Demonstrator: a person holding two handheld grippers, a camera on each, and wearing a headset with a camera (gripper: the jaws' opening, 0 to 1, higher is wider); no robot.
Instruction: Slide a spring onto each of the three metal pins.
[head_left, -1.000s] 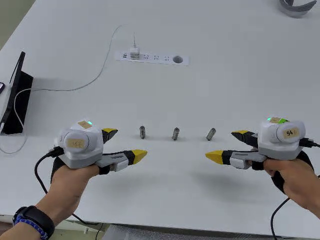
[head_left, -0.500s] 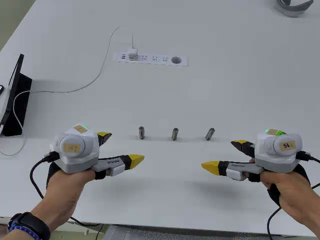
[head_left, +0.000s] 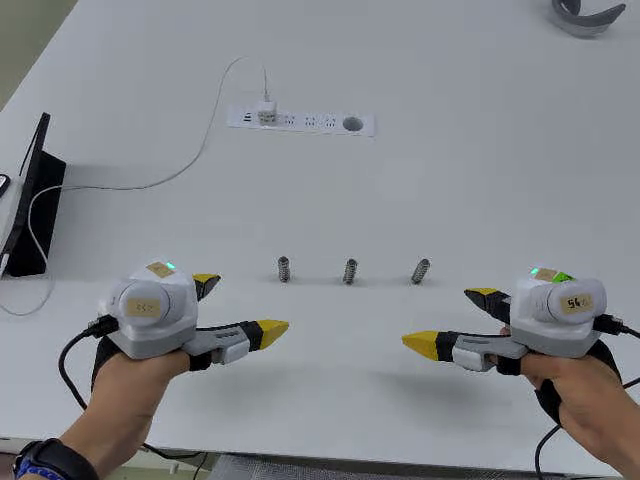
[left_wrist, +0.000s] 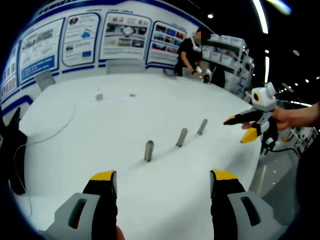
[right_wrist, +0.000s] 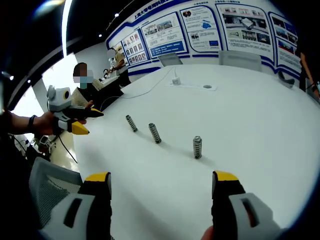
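My yellow-tipped left gripper (head_left: 245, 303) and right gripper (head_left: 442, 317) hang released, empty, flanking three small grey spring-covered metal pins (head_left: 350, 270); I'd withdraw level, brushing none.

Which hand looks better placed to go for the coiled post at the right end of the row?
Probably the right. The right gripper sits on that side, open and empty, nearest the right-end post. The left gripper would have to reach past the left post and the middle post.
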